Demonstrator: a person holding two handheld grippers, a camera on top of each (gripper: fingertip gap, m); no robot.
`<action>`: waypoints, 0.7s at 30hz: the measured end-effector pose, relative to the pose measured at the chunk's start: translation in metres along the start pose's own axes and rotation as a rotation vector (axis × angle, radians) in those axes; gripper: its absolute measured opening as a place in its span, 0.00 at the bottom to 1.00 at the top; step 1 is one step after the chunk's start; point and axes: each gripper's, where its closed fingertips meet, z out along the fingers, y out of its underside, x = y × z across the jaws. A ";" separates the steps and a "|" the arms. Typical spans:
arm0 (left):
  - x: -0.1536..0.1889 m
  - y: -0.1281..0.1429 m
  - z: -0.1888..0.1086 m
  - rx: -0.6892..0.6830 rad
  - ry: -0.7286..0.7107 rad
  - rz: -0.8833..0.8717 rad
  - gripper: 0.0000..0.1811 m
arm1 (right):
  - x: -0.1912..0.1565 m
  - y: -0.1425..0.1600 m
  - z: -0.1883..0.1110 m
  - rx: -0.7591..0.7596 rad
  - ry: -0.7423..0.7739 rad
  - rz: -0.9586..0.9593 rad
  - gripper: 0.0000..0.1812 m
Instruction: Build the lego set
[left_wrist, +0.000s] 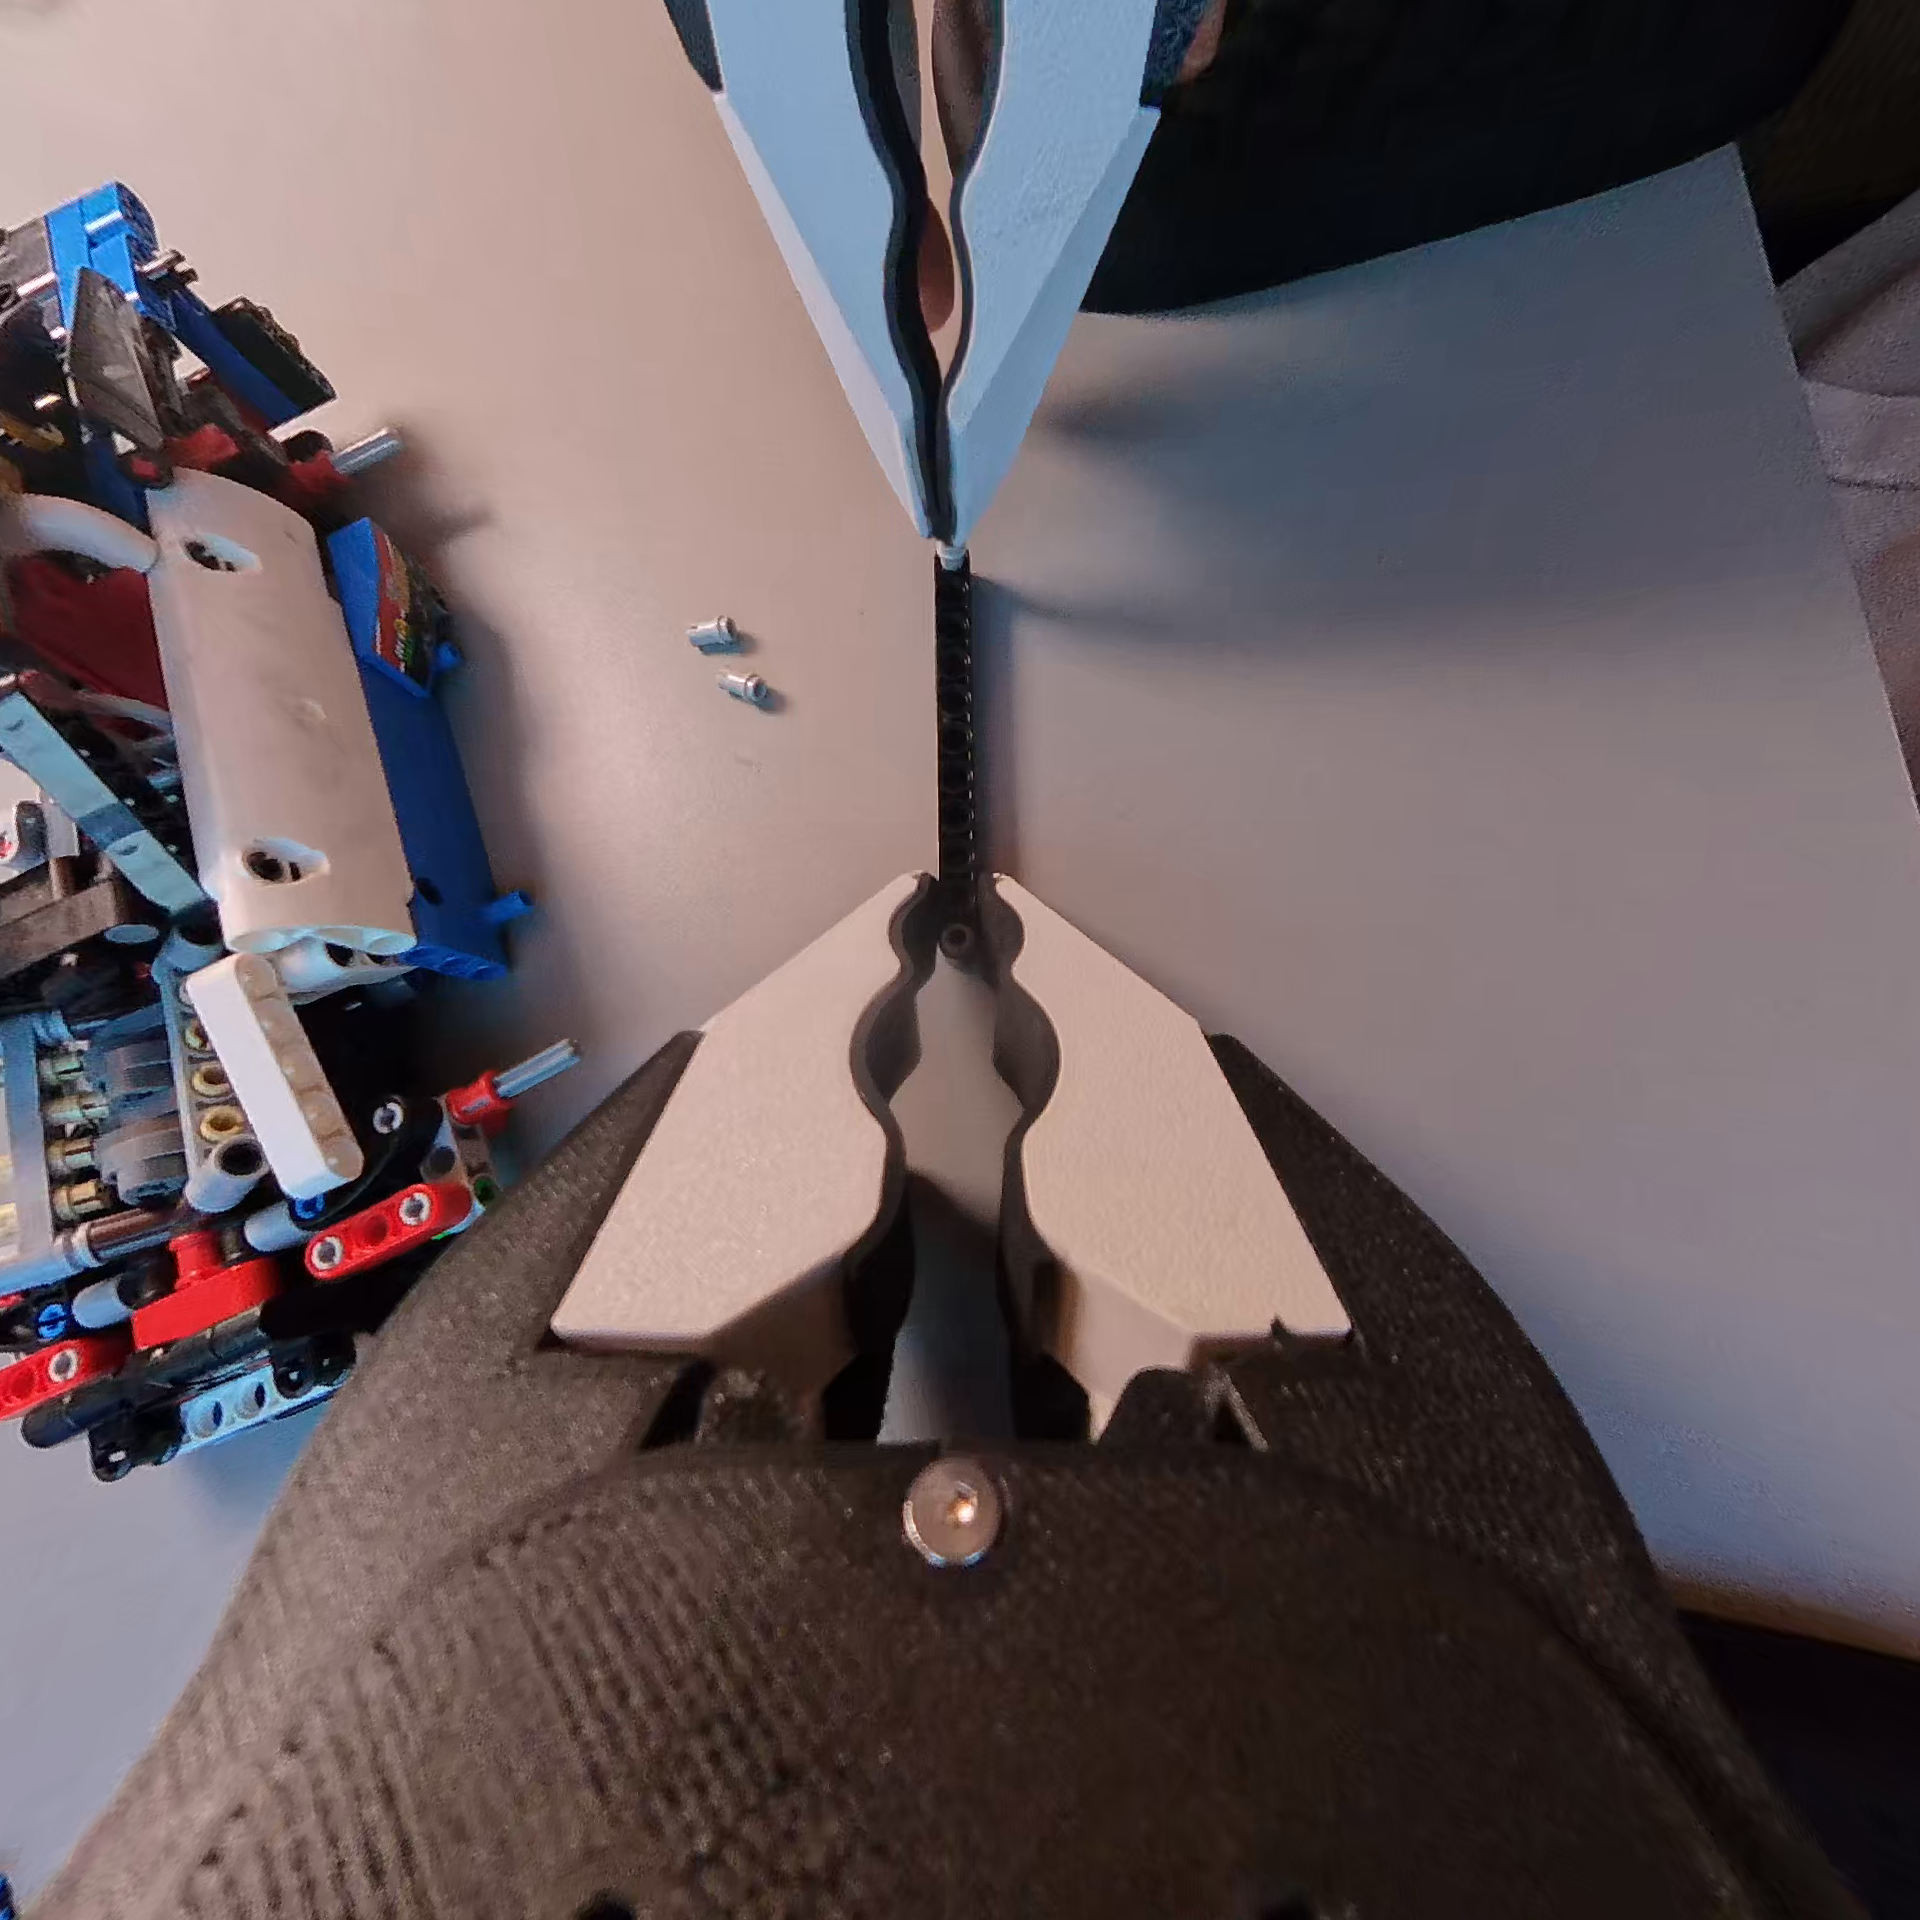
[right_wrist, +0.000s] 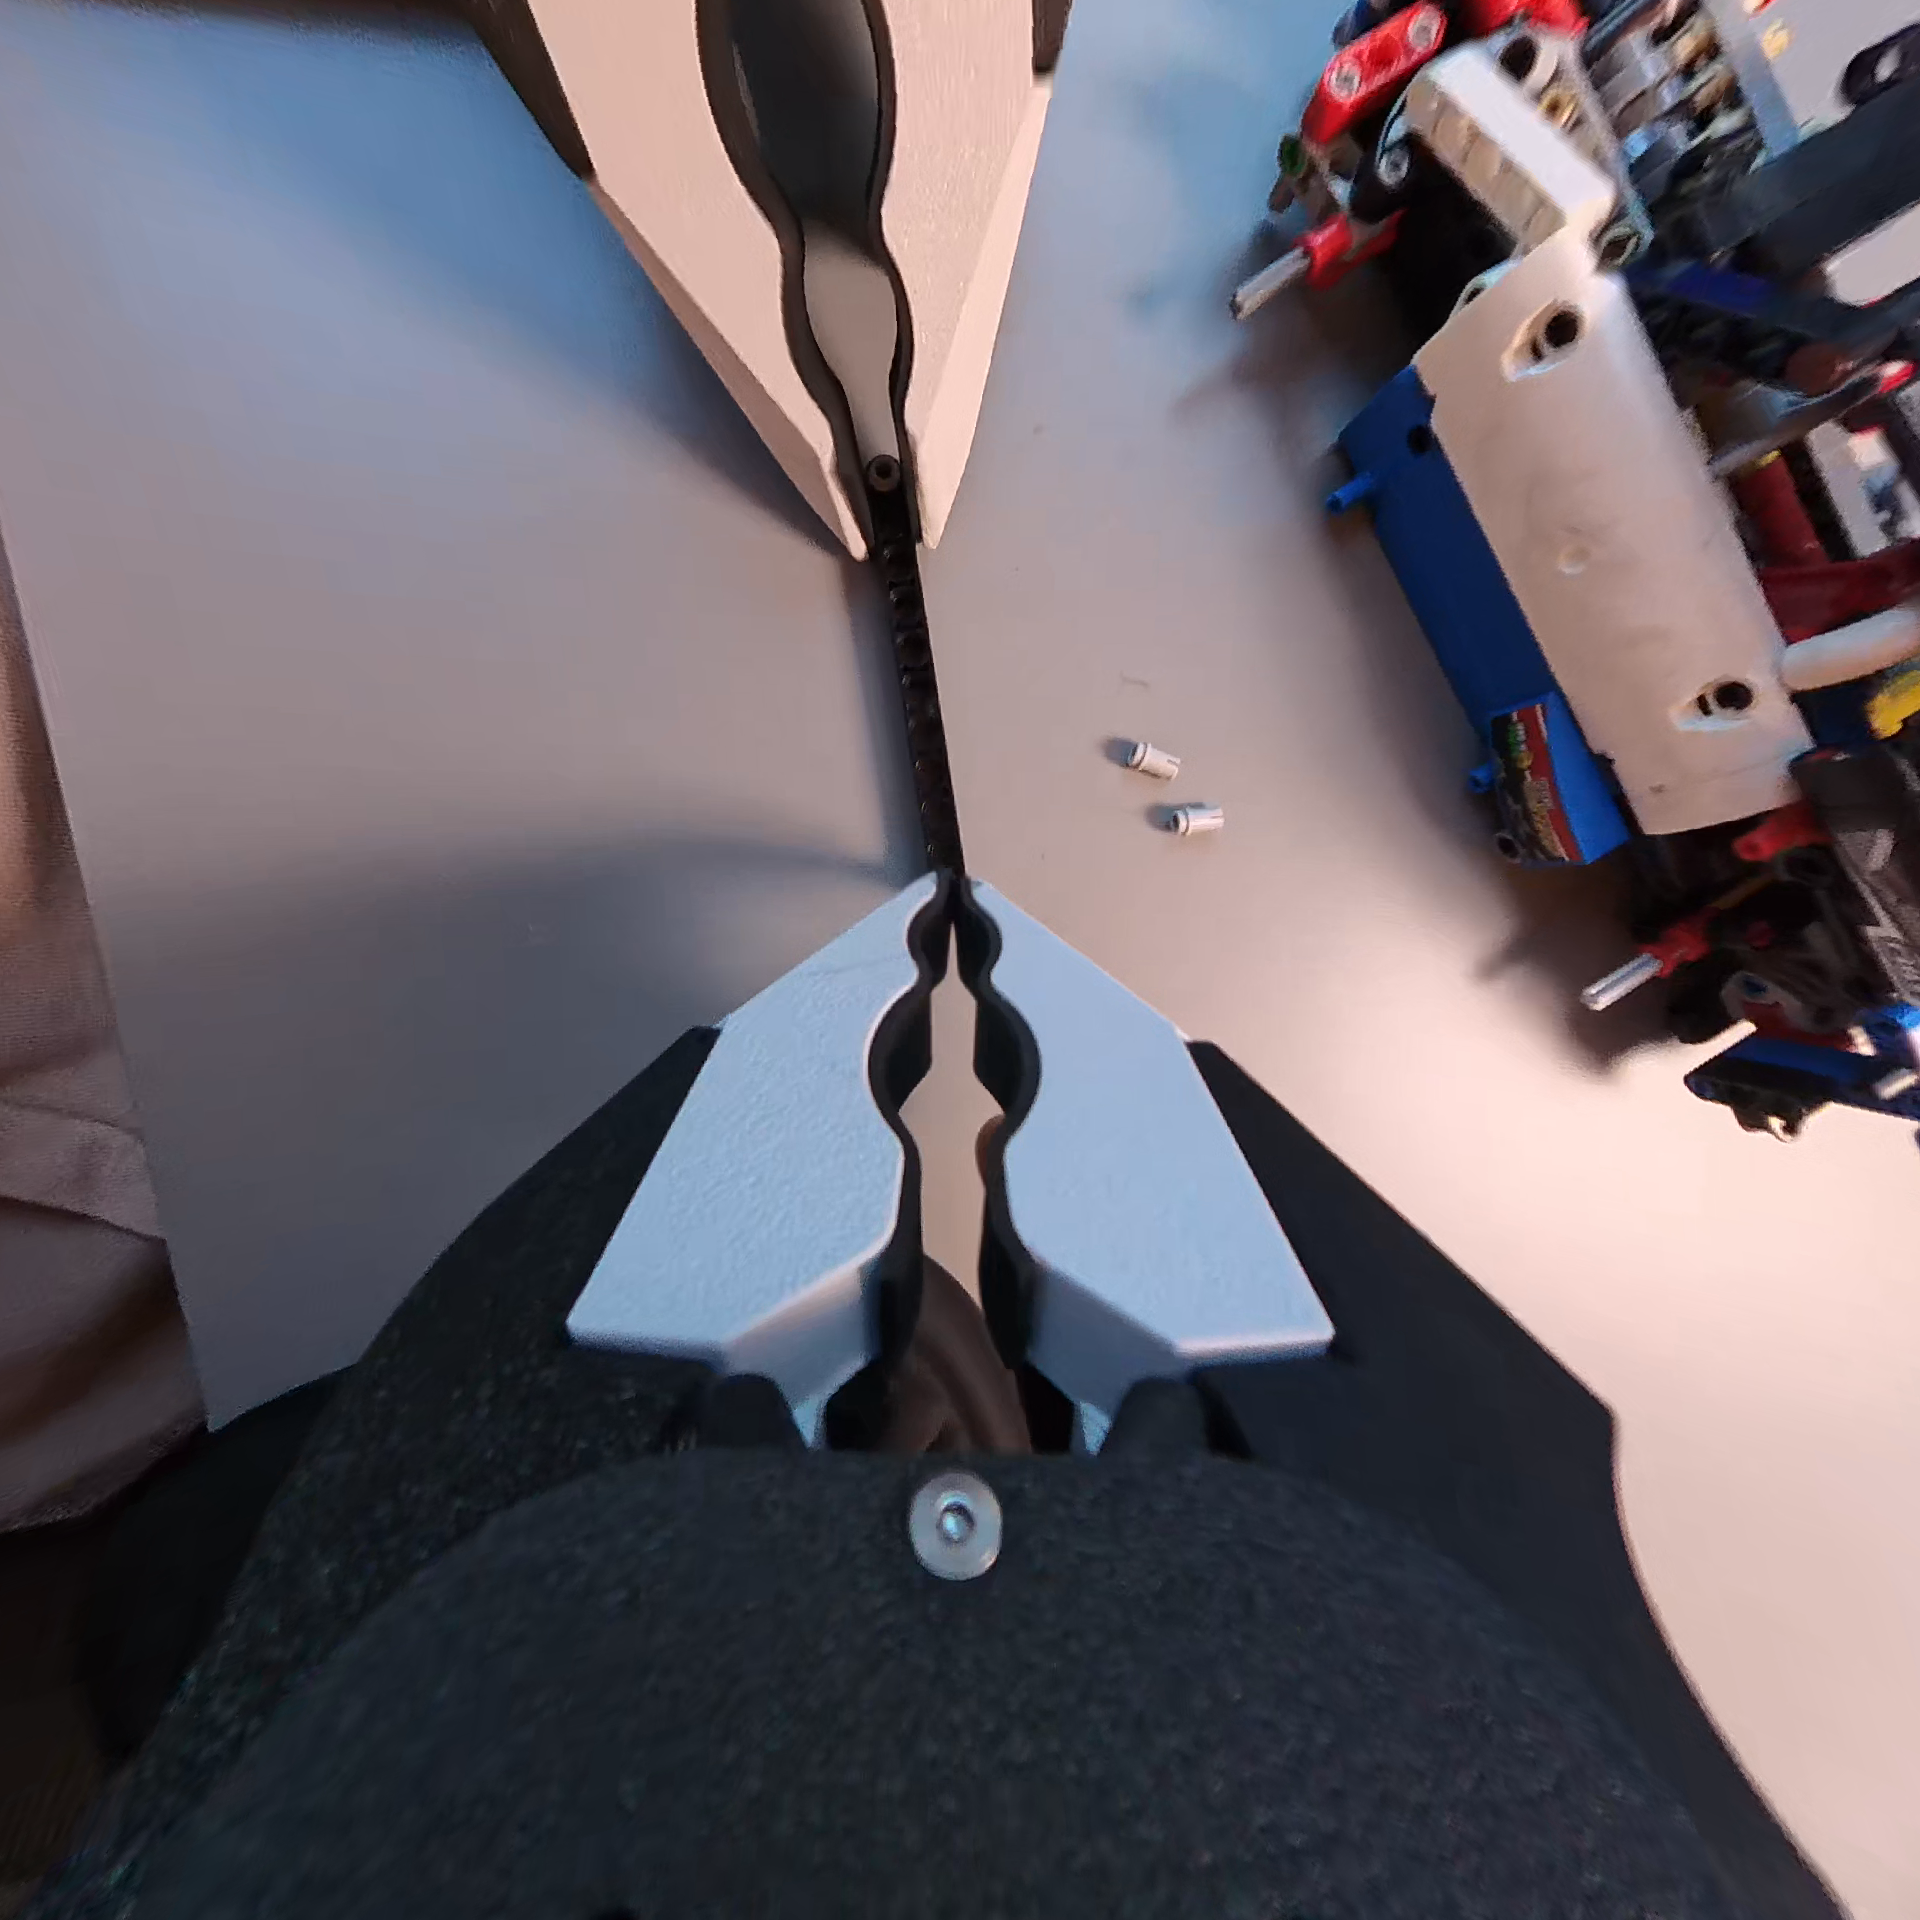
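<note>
Left wrist view: a long black ribbed lego piece (left_wrist: 956, 727) is seen stretched straight ahead between the two grippers, clear of the grey table (left_wrist: 1455, 727). Its near end is pinched at the very tips of the left gripper (left_wrist: 954, 904), whose jaws are drawn narrow around it, with a small round end of the piece visible between them. Its far end is clamped by the right gripper (left_wrist: 945, 520), which points back toward the camera with its jaws nearly touching; a small pale piece (left_wrist: 948, 548) appears at that tip, though what it is cannot be made out.

From the right wrist view the same arrangement is confirmed: the black piece (right_wrist: 920, 707) runs from the tips of the right gripper (right_wrist: 954, 894) to the left gripper (right_wrist: 891, 509), its long axis in line with both tools.

The partly built lego model (left_wrist: 208, 831), in blue, white, red and black, lies well apart to the left gripper's left side. Two small grey pins (left_wrist: 727, 660) rest on the table between the held piece and the model. The left gripper is judged the nearer to the model, so any carry toward it would be sideways, across the piece's axis.
</note>
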 end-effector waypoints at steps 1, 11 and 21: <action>0.000 0.000 0.000 0.000 0.000 -0.001 0.04 | 0.000 -0.001 0.000 0.004 -0.003 0.002 0.00; 0.001 0.000 0.000 0.000 0.004 0.001 0.04 | 0.000 0.005 0.004 -0.066 -0.015 0.001 0.00; 0.001 0.000 0.000 0.003 0.004 0.005 0.04 | 0.008 -0.004 0.000 0.080 0.037 0.061 0.07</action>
